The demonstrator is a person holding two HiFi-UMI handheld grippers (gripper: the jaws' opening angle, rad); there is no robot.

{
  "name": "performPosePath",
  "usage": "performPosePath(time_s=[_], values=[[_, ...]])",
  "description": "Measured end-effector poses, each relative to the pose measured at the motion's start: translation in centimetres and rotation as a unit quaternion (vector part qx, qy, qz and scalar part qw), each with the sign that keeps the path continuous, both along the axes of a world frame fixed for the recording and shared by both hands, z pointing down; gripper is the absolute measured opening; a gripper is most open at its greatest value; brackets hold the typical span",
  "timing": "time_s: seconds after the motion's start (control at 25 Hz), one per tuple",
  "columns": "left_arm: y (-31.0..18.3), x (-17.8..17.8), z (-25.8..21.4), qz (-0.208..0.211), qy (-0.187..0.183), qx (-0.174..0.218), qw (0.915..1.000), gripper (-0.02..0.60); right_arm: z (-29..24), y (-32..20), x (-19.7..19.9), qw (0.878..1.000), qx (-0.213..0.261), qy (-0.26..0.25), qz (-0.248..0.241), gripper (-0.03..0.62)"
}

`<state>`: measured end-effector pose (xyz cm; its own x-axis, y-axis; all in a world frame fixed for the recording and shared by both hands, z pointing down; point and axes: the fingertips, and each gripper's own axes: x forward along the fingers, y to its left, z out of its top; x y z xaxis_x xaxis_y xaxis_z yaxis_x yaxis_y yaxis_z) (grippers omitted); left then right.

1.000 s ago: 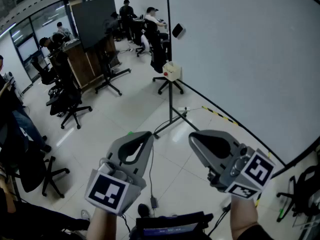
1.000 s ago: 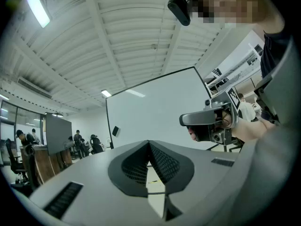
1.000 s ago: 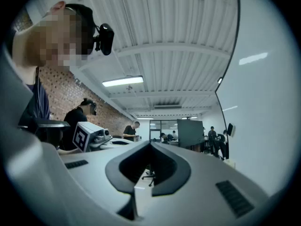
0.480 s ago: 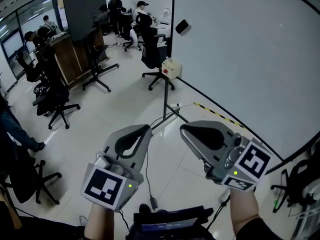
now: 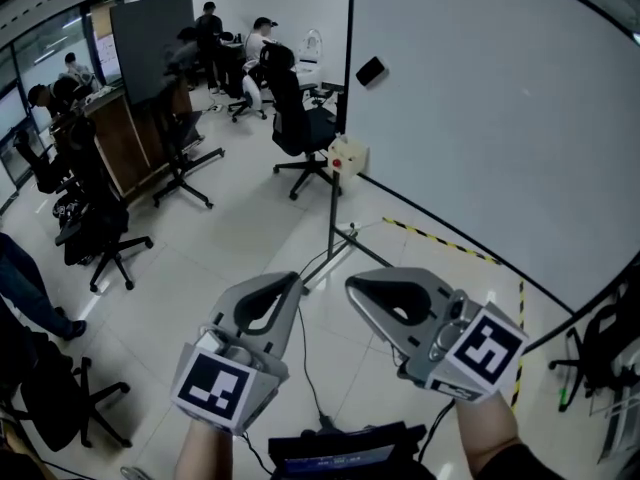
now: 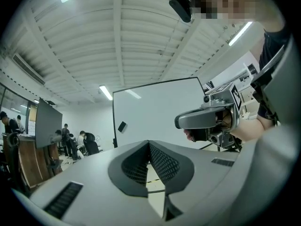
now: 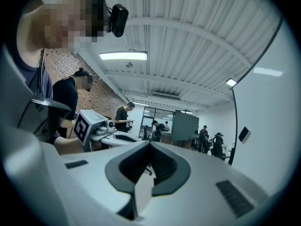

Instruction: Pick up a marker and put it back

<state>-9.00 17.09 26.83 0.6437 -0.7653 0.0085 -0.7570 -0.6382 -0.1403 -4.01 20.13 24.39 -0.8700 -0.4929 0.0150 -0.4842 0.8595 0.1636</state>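
No marker shows in any view. A large whiteboard (image 5: 490, 128) fills the right of the head view, with a small black eraser (image 5: 371, 70) stuck on it. My left gripper (image 5: 291, 284) and right gripper (image 5: 353, 287) are held side by side, pointing level over the floor. Both are shut, with nothing between their jaws. In the left gripper view the left gripper (image 6: 149, 144) has its pads together, and the right gripper (image 6: 207, 119) shows beyond it. In the right gripper view the right gripper (image 7: 150, 144) is likewise shut, with the left gripper (image 7: 93, 124) at its left.
A tripod stand with a beige box (image 5: 347, 154) stands just ahead by the whiteboard's foot. Black-yellow tape (image 5: 440, 236) marks the floor, and cables trail across it. Office chairs (image 5: 300, 128), a dark board (image 5: 150, 38) and several people sit farther back on the left.
Both grippers have moved together across the room, still shut. The chairs and people have slid left and back in the head view, and the whiteboard takes up more of it.
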Motion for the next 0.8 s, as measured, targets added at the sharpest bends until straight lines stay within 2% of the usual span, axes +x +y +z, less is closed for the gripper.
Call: performPosePath(time_s=[0.12,0.4,0.56,0.8], values=[[-0.6,-0.7,0.3,0.005,0.002,0.001,1.0000,0.000,0.3,-0.5,-0.7,1.000,-0.004,-0.003,0.002,0.011],[-3.9,-1.2,2.5,-0.004,-0.005,-0.027,0.9996,0.000,3.2,-5.0,0.2,0.999,-0.043,-0.003,0.019,0.011],[-7.9,-0.8,2.3,-0.018,-0.013,-0.027,0.9994,0.000,4.2,-9.7,1.2,0.999,-0.047,-0.006,0.017,0.011],[-15.2,2.1,2.1,-0.042,-0.014,-0.027,0.9987,0.000,4.8,-17.7,4.3,0.999,-0.049,-0.003,0.005,0.011]])
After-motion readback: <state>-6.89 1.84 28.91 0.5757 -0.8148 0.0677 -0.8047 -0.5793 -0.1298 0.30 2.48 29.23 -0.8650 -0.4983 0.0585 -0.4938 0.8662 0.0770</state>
